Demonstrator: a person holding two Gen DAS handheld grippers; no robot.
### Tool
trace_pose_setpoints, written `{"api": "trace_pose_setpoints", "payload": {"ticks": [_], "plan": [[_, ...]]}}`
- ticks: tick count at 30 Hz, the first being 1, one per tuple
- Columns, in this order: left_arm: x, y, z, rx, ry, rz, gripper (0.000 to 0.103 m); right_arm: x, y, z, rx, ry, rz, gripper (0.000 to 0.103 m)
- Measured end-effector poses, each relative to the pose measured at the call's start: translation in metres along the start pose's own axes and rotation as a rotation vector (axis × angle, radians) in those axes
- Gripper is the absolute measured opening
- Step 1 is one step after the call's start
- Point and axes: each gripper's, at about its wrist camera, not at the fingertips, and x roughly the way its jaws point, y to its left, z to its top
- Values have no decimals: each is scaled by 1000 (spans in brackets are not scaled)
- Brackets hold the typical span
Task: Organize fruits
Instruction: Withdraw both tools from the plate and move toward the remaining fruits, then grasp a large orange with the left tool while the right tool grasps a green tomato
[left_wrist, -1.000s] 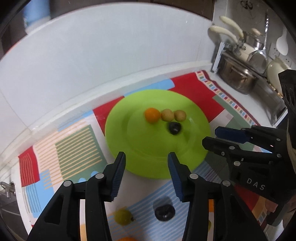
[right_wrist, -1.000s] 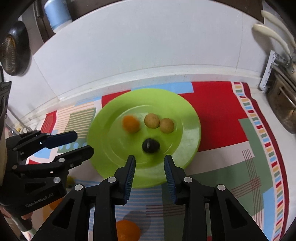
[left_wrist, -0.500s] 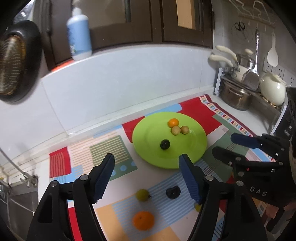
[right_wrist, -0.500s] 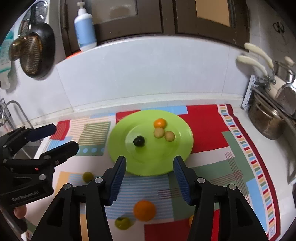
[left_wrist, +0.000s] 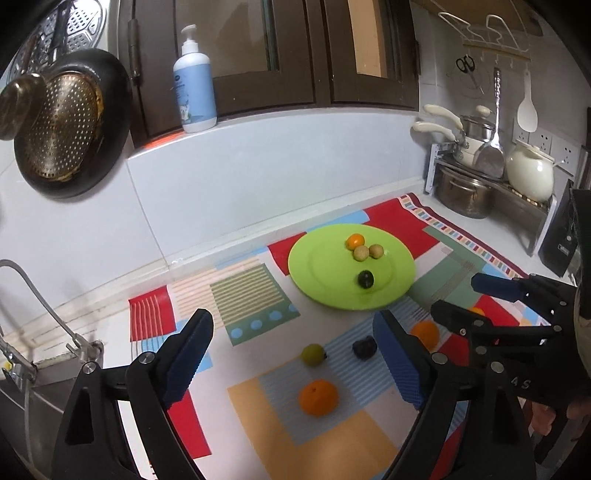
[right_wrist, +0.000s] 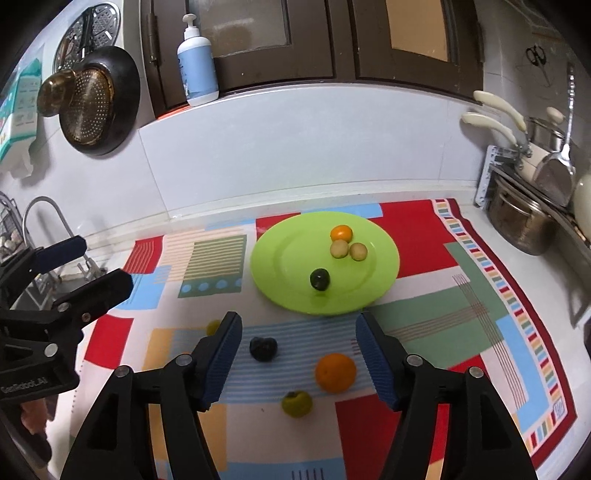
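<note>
A lime-green plate (left_wrist: 325, 273) (right_wrist: 288, 266) lies on a patterned mat and holds a small orange (right_wrist: 341, 233), two tan fruits (right_wrist: 339, 249) and a dark fruit (right_wrist: 319, 279). Loose on the mat in front of it are a dark fruit (right_wrist: 263, 348), an orange (right_wrist: 335, 372), a green fruit (right_wrist: 296, 404), another orange (left_wrist: 318, 397) and a second green fruit (left_wrist: 313, 355). My left gripper (left_wrist: 293, 325) and right gripper (right_wrist: 298, 323) hover above these, jaws opening with nothing between them. Each shows in the other's view: right gripper (left_wrist: 465, 299), left gripper (right_wrist: 105, 263).
A sink with a curved tap (left_wrist: 33, 295) is at the left edge. A rack with steel pots (left_wrist: 461, 195) and a white kettle (left_wrist: 530, 171) stands at the right. A soap bottle (left_wrist: 194, 85) sits on the ledge, and pans (left_wrist: 70, 125) hang on the wall.
Both grippers have drawn back and up from the plate, and their jaws have spread wider. The loose fruits on the mat have come into view.
</note>
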Motion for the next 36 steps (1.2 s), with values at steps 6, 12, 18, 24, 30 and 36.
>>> {"api": "trace_pose_setpoints", "payload": {"ticks": [6,12,18,24,30,36], "plan": [[-1,5,-16,19,20,-27,89,-9,9,-14,21,-8,-29,65],[7,7,-32,44,62,-56,89,-10,15,-28,31,13,-57,65],[22,8,-48,49,124,-97,89,-4,17,-44,47,50,-69,65],[42,7,-60,37,189,-130,89,10,15,-55,59,104,-71,65],[64,6,-70,38,245,-146,89,25,10,-63,66,144,-78,65],[84,2,-78,50,291,-142,88,41,5,-71,70,181,-82,64]]}}
